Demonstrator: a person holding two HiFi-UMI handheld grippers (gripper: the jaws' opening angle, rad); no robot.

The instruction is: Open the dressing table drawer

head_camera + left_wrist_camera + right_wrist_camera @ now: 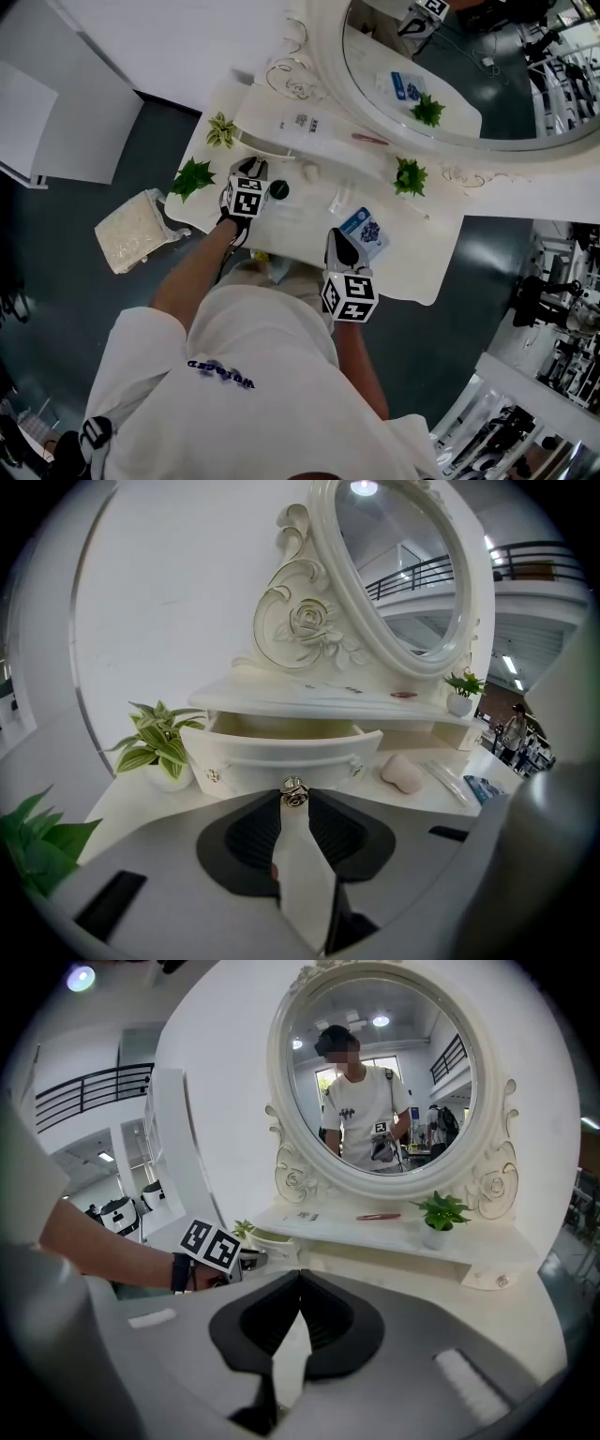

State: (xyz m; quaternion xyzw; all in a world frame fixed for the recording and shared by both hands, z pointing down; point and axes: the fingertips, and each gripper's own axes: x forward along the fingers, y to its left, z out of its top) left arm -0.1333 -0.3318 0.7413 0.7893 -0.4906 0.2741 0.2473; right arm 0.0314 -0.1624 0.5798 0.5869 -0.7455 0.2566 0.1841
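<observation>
White dressing table (422, 262) bears a shelf along its back edge; at the shelf's left end the drawer (281, 747) stands partly out. The left gripper (295, 801) pinches its knob (294, 793) dead ahead, so the pull runs toward the front edge. The right gripper (298, 1277), pressed together and empty, hovers farther off.

**Inventory: white dressing table (427, 248)**
- Small potted plants in white pots: three. A variegated plant (221, 130) and a dark green plant (192, 176) stand at the left edge, and a second dark green plant (410, 175) stands near the back right.
- White-framed oval mirror (403, 564): one.
- Pulled-out white drawer (281, 752): one.
- Pink pebble-shaped pad (403, 772): one.
- Blue-and-white flat packet (364, 232): one.
- Slim red stick (370, 139): one.
- Beige square cushioned seat (131, 230): one.
</observation>
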